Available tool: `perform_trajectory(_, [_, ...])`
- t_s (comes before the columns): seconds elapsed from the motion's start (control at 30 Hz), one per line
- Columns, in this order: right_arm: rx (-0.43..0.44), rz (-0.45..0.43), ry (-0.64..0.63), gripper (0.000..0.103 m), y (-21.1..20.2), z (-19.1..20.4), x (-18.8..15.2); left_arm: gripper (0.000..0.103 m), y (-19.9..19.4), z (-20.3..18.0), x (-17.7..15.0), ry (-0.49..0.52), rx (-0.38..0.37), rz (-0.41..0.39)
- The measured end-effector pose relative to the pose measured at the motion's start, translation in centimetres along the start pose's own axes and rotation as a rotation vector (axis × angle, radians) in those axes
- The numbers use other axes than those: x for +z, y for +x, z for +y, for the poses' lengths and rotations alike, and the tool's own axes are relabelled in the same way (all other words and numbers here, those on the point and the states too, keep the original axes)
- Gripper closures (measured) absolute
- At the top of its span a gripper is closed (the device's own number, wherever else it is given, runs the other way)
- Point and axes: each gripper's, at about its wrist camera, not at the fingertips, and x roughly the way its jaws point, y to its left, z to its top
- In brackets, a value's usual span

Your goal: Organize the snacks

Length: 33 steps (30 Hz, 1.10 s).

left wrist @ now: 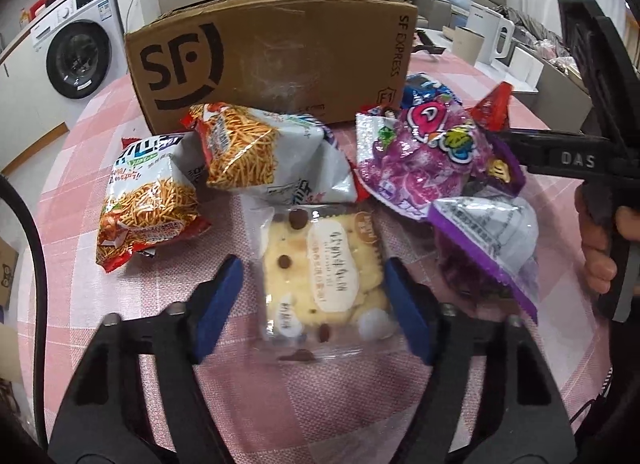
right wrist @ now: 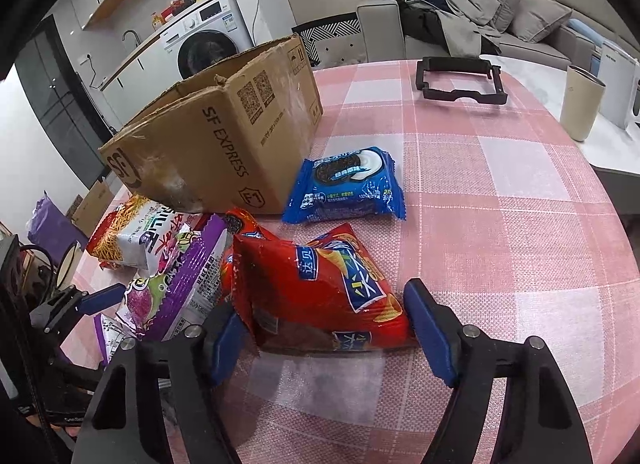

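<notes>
Your left gripper (left wrist: pixel 314 300) straddles the clear cracker pack (left wrist: pixel 320 280): the right blue pad touches the pack's edge, while the left pad (left wrist: pixel 218 304) shows a sliver of cloth between it and the wrapper, so whether it pinches yet you cannot tell. The pack lies flat on the pink checked cloth (left wrist: pixel 340 396).

From that pack, two noodle bags sit at 10 (left wrist: pixel 148 208) and 12 o'clock (left wrist: pixel 260 152), the purple candy bags (left wrist: pixel 432 156) at 2 o'clock, and the box (left wrist: pixel 272 60) stands upright behind them at 12 o'clock.

Your right gripper (right wrist: pixel 326 328) has its pads pressing both sides of the red chip bag (right wrist: pixel 320 292), which rests on the cloth. From the red bag, the blue cookie pack (right wrist: pixel 344 188) lies apart at 12 o'clock, just beside the box's (right wrist: pixel 224 140) near corner; the purple bags (right wrist: pixel 180 284) touch it at 9 o'clock. A black frame (right wrist: pixel 460 82) lies far off at 1 o'clock.
</notes>
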Motion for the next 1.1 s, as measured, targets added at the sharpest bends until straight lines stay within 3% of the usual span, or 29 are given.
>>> perform_trajectory(0.23, [0.096,-0.021,0.048,0.044,-0.4,-0.8,0.0,0.048,-0.5,0.0,-0.1,-0.008,-0.033,-0.006])
perform_trajectory(0.6, [0.156,-0.077,0.079,0.045,-1.8,-1.2,0.5,0.048,-2.3,1.3,0.2,-0.014,-0.049,-0.033])
perform_trajectory(1.1, [0.25,-0.226,0.07,0.045,-5.6,-0.2,1.0,0.048,-5.4,2.8,0.2,-0.03,-0.085,-0.066])
